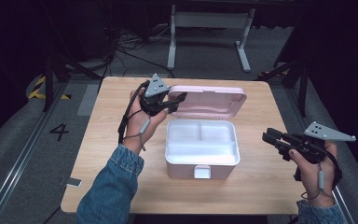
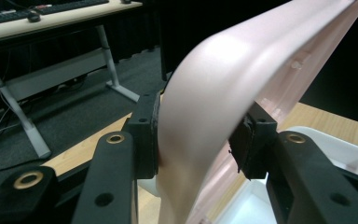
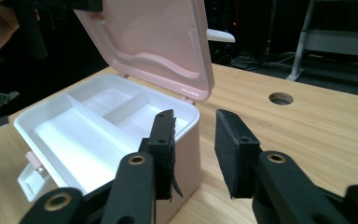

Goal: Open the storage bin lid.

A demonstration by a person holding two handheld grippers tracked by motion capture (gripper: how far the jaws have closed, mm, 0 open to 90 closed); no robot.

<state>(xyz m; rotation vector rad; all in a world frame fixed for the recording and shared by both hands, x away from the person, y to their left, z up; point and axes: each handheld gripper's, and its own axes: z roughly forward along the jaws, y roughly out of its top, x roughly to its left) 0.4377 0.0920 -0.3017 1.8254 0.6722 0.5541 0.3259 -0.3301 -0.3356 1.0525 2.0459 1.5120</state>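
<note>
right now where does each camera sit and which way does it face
High view: above the person's side, facing forward and down on the wooden table and open pink plastic box; both forearms, left gripper, right gripper.
Left gripper view: on the left gripper, facing the pink lid between its jaws.
Right gripper view: on the right gripper, beside the box, facing its white tray.
All share the lid.
</note>
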